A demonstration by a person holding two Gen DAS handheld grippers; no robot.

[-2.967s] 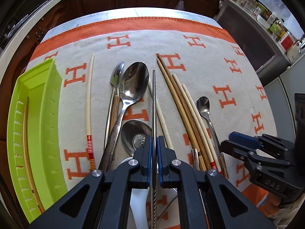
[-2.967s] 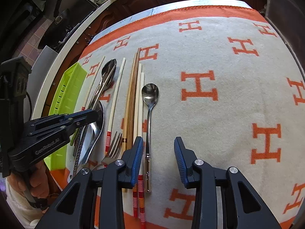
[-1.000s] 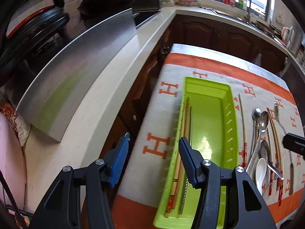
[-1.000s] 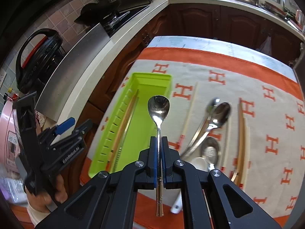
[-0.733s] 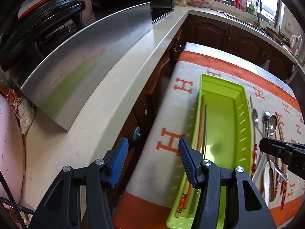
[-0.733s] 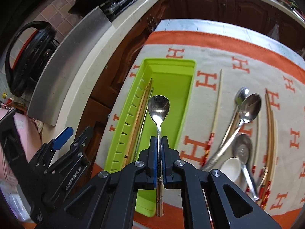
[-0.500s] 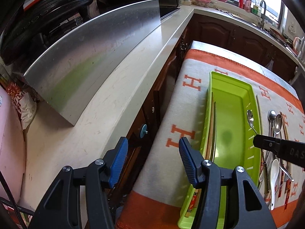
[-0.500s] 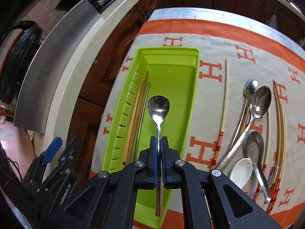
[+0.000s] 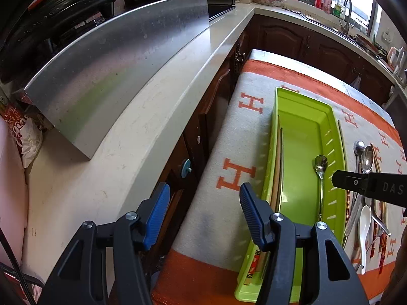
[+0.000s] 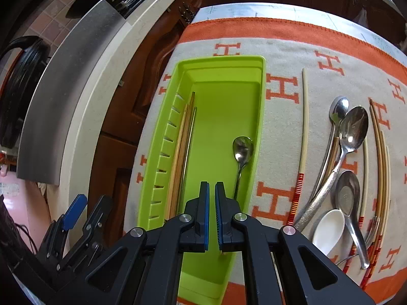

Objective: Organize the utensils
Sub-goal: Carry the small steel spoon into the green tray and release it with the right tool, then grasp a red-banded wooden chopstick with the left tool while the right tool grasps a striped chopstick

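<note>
A lime green utensil tray (image 10: 257,132) lies at the left edge of the orange-and-cream cloth. Chopsticks (image 10: 184,150) lie along its left wall. A small steel spoon (image 10: 242,152) lies inside by its right wall, also seen in the left wrist view (image 9: 320,170). My right gripper (image 10: 212,203) hovers over the tray's near half, jaws slightly parted and empty. My left gripper (image 9: 203,203) is open and empty, left of the tray (image 9: 277,117), over the table's edge. Loose spoons (image 10: 348,137) and chopsticks (image 10: 304,122) lie on the cloth to the right.
A white ceramic spoon (image 10: 328,231) and a fork lie among the loose utensils at the front right. A pale stone counter (image 9: 122,137) with a steel panel (image 9: 114,63) runs along the left, across a gap with wooden cabinets.
My right gripper has let go of the small spoon, which now lies in the tray by the right wall. The left gripper has drifted further left, still open.
</note>
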